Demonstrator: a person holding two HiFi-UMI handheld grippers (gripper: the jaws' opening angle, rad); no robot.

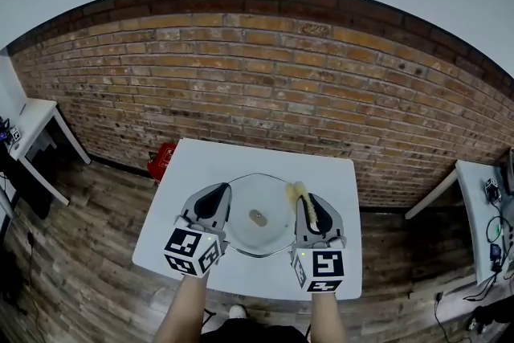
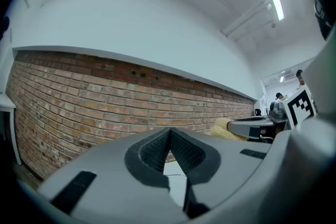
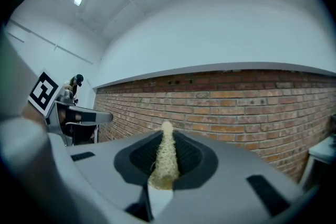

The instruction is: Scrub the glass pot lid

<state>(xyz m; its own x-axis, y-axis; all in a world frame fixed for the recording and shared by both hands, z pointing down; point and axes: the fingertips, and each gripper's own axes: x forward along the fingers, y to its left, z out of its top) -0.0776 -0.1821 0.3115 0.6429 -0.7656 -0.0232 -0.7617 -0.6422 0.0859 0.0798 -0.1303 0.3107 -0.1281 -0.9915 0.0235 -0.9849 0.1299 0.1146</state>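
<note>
Find the glass lid [image 1: 241,211] lying flat at the middle of the white desk [image 1: 241,157], knob [image 1: 258,216] up, right between the two claws. Note the right claw [image 1: 309,205] pinched on a pale, fibrous scrubber [image 1: 299,191], with the free end poking past the tips near the lid's right edge. Note the left claw [image 1: 215,195] pressed together on nothing, tip against tip, just beside the lid's left rim. Cannot tell any contact between scrubber and glass, so probably not scrubbing in earnest yet.

Lower the right claw to lay the scrubber's side on the glass, never the hard tips. Press lightly: likely slick, and free to slide on a smooth desk. Brace the left rim with the closed left claw, or press down near the knob, to stop any skating or spinning. Work in small circles from the rim inward, then around the knob. Grip the scrubber firmly enough to avoid losing it, being soft and springy.
</note>
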